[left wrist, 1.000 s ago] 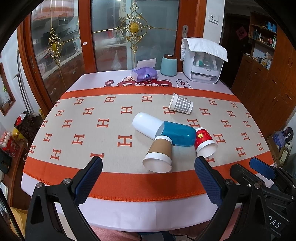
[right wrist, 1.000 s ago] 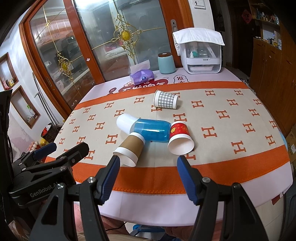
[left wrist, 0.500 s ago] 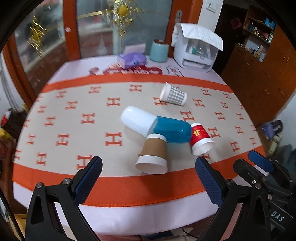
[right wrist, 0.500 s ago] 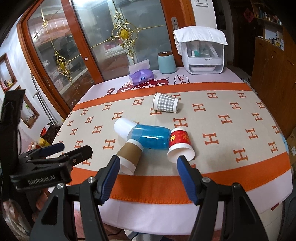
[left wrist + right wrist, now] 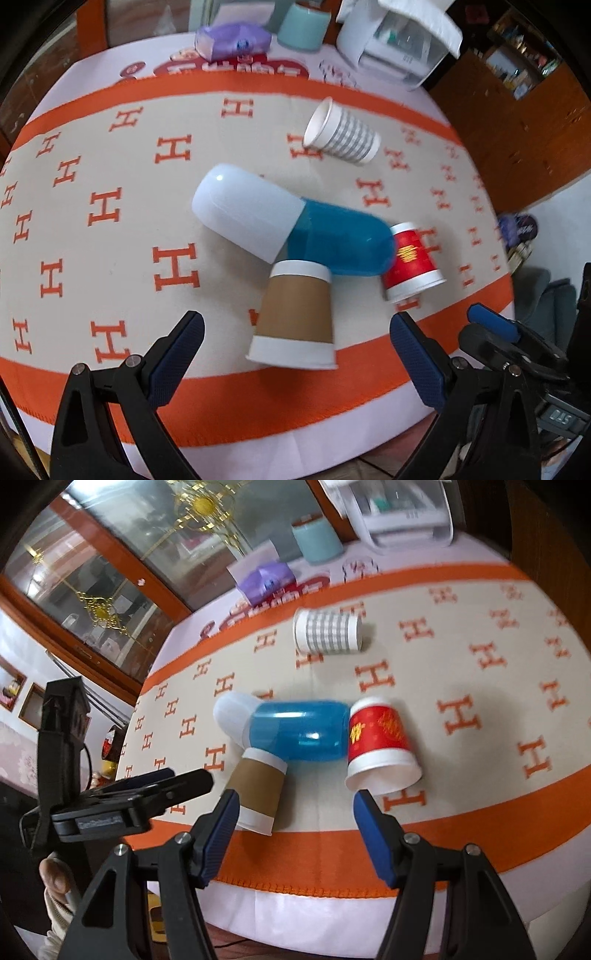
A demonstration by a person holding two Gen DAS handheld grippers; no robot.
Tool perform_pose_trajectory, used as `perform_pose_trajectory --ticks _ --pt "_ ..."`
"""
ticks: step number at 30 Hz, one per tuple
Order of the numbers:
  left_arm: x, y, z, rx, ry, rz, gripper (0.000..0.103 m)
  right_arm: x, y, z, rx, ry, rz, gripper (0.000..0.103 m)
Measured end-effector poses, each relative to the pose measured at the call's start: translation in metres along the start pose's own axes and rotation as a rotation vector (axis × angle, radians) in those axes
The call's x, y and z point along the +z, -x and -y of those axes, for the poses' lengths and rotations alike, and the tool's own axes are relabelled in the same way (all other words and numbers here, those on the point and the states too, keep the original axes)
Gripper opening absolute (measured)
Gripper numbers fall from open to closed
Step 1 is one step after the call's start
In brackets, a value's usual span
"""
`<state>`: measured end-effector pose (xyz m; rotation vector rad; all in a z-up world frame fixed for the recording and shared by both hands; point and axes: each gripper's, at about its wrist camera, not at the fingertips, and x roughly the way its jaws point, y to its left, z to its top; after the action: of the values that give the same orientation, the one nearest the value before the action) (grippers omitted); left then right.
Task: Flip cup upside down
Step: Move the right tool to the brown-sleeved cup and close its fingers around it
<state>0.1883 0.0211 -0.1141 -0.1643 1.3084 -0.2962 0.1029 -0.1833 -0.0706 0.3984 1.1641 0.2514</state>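
On the orange-patterned worktop (image 5: 110,206) we see the brown cup (image 5: 295,317) lying on its side at the near edge, between our left tongs (image 5: 295,350), spread open and empty, with right tongs (image 5: 295,834) likewise open.

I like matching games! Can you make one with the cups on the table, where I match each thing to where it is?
Things:
1. brown cup
2. red cup
3. checked cup
4. tissue pack

Places:
A. at the blue end of the capsule
B. at the table's far edge
C. lying apart, beyond the capsule
D. in front of the left gripper

Pairs: 1-D, 2-A, 3-C, 4-B
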Motion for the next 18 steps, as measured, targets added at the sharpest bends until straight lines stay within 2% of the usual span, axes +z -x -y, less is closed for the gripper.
perform_pose_trajectory --ticks 5,9,15,18 --pt "0.009 -0.034 -0.002 0.002 -0.01 -0.099 0.1 0.003 -0.025 0.011 0.021 -0.038 -0.072 0.065" --pt "0.011 -0.053 0.002 0.02 -0.042 -0.146 0.099 0.004 -0.038 0.02 0.027 -0.063 -0.107 0.065" --pt "0.012 -0.072 0.011 0.037 -0.097 -0.203 0.089 0.004 -0.047 0.027 0.036 -0.082 -0.132 0.065" --pt "0.013 -0.083 0.016 0.039 -0.104 -0.247 0.074 0.002 -0.05 0.03 0.039 -0.089 -0.139 0.065"
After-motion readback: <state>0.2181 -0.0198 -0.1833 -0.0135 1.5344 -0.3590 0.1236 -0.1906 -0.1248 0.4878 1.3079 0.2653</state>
